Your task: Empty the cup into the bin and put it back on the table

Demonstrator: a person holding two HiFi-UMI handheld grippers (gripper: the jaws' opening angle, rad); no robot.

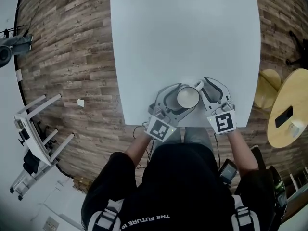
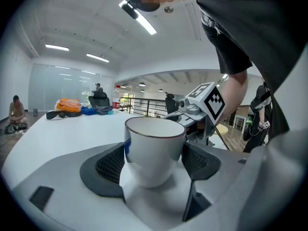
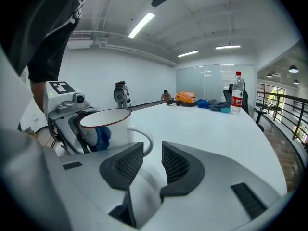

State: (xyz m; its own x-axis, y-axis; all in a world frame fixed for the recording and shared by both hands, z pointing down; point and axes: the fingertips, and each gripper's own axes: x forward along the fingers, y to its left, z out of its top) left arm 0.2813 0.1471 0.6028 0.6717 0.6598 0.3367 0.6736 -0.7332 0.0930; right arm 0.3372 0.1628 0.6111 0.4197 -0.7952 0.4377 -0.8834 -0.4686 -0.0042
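Count: one cup [image 1: 187,98], two grippers, one table [image 1: 183,32], one bottle [image 3: 237,98].
Cup: white and glossy with a thin dark rim, a blue mark on its side and a looped handle; it stands upright and its inside shows plain white.
Cup's place: on the table close to the near edge, about midway along it.
Left gripper [image 2: 155,161]: both jaws press on opposite sides of the cup, so it has the cup in its grip.
Right gripper [image 3: 152,160]: its jaws stand a narrow gap apart with nothing between them; the cup's handle is just ahead of its left jaw.
Gripper make: smooth pale grey shells, dark pads with a fine mesh texture, and one black-and-white marker cube on each.
Table: smooth white top with straight long edges.
Bottle: clear with a red label, upright near the far end.
Open room: a wide stretch of bare top runs from the cup towards the far edge.
Surroundings: a wood-plank floor [image 1: 72,57] lies along both long edges.
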